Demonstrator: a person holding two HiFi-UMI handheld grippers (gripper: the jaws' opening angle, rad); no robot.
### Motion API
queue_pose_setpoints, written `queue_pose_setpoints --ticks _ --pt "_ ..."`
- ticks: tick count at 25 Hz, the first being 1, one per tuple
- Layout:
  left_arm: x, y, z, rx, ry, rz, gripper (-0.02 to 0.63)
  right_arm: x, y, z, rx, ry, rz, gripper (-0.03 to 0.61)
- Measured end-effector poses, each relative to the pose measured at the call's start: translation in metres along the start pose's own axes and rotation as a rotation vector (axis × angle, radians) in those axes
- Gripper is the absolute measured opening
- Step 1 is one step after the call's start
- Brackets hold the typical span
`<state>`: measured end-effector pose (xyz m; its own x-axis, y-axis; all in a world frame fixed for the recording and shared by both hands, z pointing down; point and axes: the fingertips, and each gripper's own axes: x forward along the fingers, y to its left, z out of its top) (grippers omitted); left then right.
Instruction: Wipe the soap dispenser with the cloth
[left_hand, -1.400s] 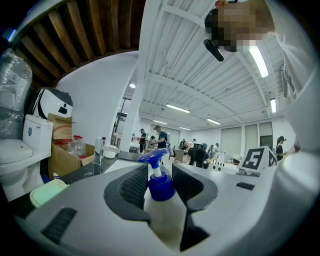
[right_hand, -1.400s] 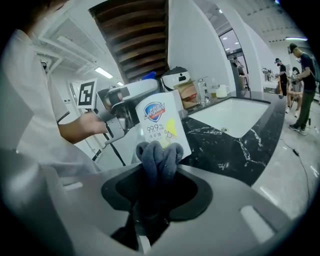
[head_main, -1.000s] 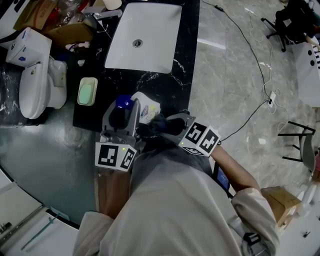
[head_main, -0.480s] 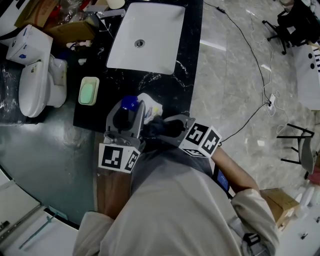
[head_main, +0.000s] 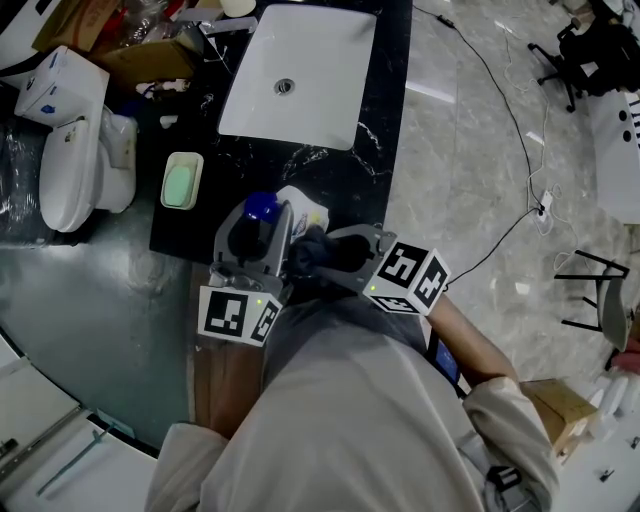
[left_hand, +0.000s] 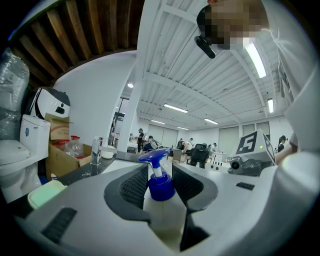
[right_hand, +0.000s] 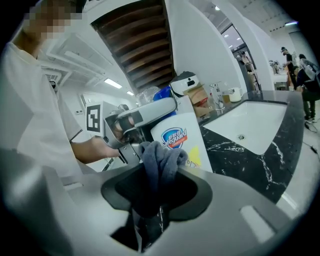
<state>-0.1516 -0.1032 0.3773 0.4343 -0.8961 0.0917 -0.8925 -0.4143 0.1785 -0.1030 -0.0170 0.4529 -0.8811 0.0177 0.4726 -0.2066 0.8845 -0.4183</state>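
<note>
The white soap dispenser with a blue pump top is held over the near end of the black counter. My left gripper is shut on the soap dispenser's body, its ribbed pads either side of the neck. A dark grey cloth is bunched between the jaws of my right gripper, which is shut on it. The cloth presses against the labelled face of the soap dispenser. In the head view the cloth sits just right of the bottle.
A white sink basin is set in the counter farther away, with a tap beside it. A green soap dish lies at the counter's left edge. A toilet and cardboard boxes stand to the left. A cable runs across the floor on the right.
My right gripper has shifted slightly up and right along the bottle with the cloth. The left gripper and the bottle have stayed in place.
</note>
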Motion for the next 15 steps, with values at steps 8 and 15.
queue_pose_setpoints --ticks 8,15 --pt "-0.001 0.0 0.0 0.003 0.003 -0.006 0.144 -0.006 0.003 0.016 0.004 -0.049 0.01 0.127" --pt "-0.001 0.0 0.0 0.003 0.004 0.0 0.144 -0.016 -0.001 0.029 -0.016 -0.079 -0.006 0.127"
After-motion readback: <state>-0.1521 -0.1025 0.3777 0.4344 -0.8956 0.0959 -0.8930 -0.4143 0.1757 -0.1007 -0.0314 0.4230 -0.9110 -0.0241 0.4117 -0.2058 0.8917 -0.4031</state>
